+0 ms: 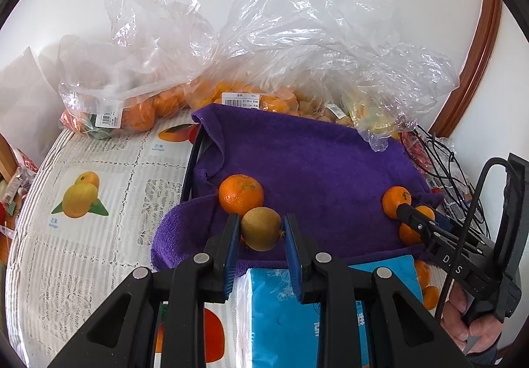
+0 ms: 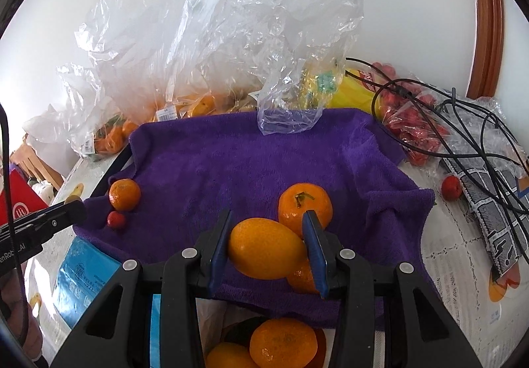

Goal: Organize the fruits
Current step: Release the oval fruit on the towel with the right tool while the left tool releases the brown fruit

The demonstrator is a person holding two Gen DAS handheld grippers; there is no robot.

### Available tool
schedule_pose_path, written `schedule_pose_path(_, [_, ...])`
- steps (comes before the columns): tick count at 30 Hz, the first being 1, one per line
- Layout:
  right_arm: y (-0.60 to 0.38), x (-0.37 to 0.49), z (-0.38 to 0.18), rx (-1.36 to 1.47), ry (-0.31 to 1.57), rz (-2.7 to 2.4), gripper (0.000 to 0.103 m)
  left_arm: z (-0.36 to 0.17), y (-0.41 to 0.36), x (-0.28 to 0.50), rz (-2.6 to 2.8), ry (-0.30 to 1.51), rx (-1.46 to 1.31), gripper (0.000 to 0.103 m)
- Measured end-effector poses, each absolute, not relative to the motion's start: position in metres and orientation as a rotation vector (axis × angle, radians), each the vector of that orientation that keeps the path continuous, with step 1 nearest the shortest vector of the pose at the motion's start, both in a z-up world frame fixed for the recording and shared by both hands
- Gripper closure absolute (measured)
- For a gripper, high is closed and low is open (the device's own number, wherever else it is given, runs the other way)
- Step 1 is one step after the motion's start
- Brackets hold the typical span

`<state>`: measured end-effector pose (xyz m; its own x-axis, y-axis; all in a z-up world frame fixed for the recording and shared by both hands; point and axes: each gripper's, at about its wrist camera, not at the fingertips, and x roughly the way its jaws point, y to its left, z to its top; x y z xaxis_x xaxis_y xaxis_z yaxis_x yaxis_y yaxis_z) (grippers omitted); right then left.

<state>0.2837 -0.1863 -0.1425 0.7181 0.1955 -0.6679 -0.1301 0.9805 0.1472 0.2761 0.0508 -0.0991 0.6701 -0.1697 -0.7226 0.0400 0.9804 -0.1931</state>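
Note:
A purple towel (image 1: 314,169) lies over a tray on the table; it also shows in the right wrist view (image 2: 231,163). My left gripper (image 1: 261,232) is shut on a brownish-green kiwi (image 1: 261,229), just in front of a tangerine (image 1: 240,193) on the towel. My right gripper (image 2: 267,245) is shut on an oval yellow-orange fruit (image 2: 266,247), held over the towel's near edge. A tangerine with a stem (image 2: 304,206) sits just behind it. Another tangerine (image 2: 124,194) and a small red fruit (image 2: 115,220) lie at the towel's left.
Clear plastic bags of oranges (image 1: 139,110) and other fruit (image 2: 198,103) line the wall. A blue tissue pack (image 1: 297,318) lies at the towel's near edge. Black cables (image 2: 463,136) and red fruit (image 2: 413,133) lie at the right. More tangerines (image 2: 281,345) sit below my right gripper.

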Motion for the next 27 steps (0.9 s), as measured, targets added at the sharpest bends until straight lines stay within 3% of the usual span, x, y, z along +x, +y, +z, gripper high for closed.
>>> schedule_pose_path(27, [-0.207,0.262,-0.119,0.037,0.705,0.138,0.059,-0.123,0.032,0.307,-0.105,0.926,-0.149,0.078])
